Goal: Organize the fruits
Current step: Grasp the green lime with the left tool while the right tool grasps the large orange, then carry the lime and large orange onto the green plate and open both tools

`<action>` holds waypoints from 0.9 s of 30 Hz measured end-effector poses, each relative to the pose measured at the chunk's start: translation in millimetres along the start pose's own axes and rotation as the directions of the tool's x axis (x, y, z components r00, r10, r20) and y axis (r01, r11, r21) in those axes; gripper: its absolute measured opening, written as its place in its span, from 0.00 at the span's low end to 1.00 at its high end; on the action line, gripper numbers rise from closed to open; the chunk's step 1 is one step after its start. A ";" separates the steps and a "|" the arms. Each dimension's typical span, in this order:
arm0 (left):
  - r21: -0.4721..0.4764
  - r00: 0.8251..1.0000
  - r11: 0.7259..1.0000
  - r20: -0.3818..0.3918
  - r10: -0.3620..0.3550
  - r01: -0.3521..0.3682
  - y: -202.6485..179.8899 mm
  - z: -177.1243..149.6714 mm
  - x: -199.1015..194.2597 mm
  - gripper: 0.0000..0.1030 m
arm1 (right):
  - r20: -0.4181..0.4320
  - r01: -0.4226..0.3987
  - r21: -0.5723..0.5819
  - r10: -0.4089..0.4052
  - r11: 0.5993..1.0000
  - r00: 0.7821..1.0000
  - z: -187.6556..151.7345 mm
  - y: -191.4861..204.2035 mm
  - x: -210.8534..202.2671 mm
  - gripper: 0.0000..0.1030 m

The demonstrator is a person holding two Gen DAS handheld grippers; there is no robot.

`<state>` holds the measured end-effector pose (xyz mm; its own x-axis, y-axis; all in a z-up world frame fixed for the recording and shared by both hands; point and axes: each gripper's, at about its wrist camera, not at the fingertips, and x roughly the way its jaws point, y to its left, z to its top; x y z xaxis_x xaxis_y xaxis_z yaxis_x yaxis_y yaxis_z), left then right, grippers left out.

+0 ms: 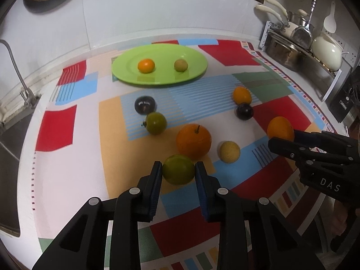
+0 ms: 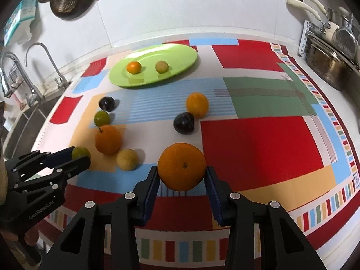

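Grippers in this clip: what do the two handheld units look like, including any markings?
Both are matte black plastic frames with triangular cut-outs and round silver rivets at the linkages. Each finger carries a dark blue ribbed pad. The left gripper shows white "GenRobot.AI" lettering on its side in the right wrist view. The right gripper shows white letters "DAS" in the left wrist view. No cables or sleeves are visible.

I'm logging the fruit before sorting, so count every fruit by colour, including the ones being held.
Orange: 4, one held, one on the plate
Green: 2, one held
Yellowish: 2
Dark purple: 2
Total: 10
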<state>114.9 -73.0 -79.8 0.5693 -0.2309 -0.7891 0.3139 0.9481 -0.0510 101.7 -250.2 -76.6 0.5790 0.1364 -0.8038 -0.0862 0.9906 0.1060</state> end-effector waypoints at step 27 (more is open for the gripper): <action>0.064 0.984 0.997 0.176 0.019 -0.031 3.7 51.6 -35.2 0.29 | 0.143 -0.067 -0.100 0.081 0.993 0.986 49.5 25.6 -26.8 0.41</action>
<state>135.2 -72.7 -20.7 0.6997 -0.2476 -0.6701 0.3445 0.9387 0.0128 124.2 -228.2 -23.4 0.6804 0.2159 -0.7003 -0.2058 0.9734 0.1002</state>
